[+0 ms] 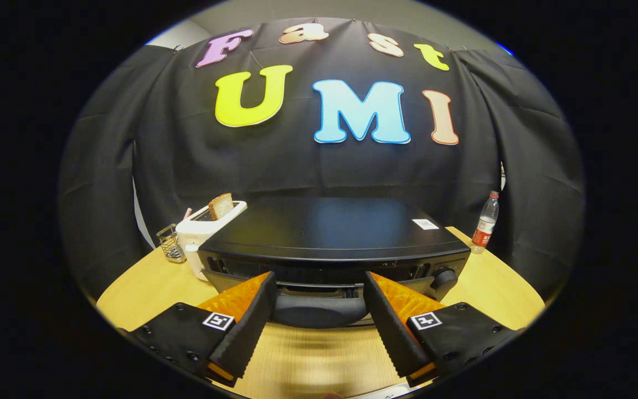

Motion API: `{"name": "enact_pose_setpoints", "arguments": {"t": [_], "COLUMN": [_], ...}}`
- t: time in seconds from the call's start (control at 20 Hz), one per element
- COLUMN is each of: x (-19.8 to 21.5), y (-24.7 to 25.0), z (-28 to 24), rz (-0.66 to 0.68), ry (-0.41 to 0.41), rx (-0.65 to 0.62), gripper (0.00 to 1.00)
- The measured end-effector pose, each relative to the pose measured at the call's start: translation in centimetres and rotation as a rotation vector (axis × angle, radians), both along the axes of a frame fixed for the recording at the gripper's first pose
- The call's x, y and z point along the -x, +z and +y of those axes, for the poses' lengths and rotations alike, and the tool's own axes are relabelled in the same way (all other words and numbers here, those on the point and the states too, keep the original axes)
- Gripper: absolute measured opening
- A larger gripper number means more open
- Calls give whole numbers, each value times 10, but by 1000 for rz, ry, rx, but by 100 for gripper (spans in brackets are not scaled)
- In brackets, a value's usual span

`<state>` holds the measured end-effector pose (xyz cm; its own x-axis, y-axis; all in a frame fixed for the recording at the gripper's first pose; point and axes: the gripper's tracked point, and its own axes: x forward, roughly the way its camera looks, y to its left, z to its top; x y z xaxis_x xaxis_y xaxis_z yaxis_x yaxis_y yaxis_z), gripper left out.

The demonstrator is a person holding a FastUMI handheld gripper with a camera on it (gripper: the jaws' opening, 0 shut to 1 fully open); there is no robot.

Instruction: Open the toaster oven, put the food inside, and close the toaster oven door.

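Note:
A black toaster oven (pixel 330 233) stands on the wooden table just ahead of my fingers, seen from slightly above. Its door (pixel 319 288) is tilted outward at the top, partly open, with the curved dark handle (pixel 319 313) lying between my fingertips. My gripper (pixel 319 285) is open, its two fingers spread wide on either side of the handle, touching nothing that I can make out. A slice of toasted bread (pixel 221 206) sticks up out of a white pop-up toaster (pixel 202 230) beyond the oven's left corner.
A small wire basket (pixel 170 243) stands left of the white toaster. A plastic water bottle (pixel 485 223) with a red label stands at the oven's right rear. Bare wooden table (pixel 507 288) lies to the right and below my fingers.

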<state>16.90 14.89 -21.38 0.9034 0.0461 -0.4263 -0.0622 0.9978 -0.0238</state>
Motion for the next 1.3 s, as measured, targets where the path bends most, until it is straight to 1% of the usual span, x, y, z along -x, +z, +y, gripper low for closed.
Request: {"name": "enact_pose_setpoints", "arguments": {"t": [0.25, 0.55, 1.0, 1.15, 1.3], "x": [23, 54, 88, 97, 108], "y": [-6, -22, -49, -58, -72], "z": [-2, -4, -6, -6, -5], "rz": [5, 51, 127, 163, 224], "ry": [-1, -1, 8, 21, 57], "rx": [-1, -11, 31, 35, 35], "gripper": [99, 99, 99, 99, 99]}}
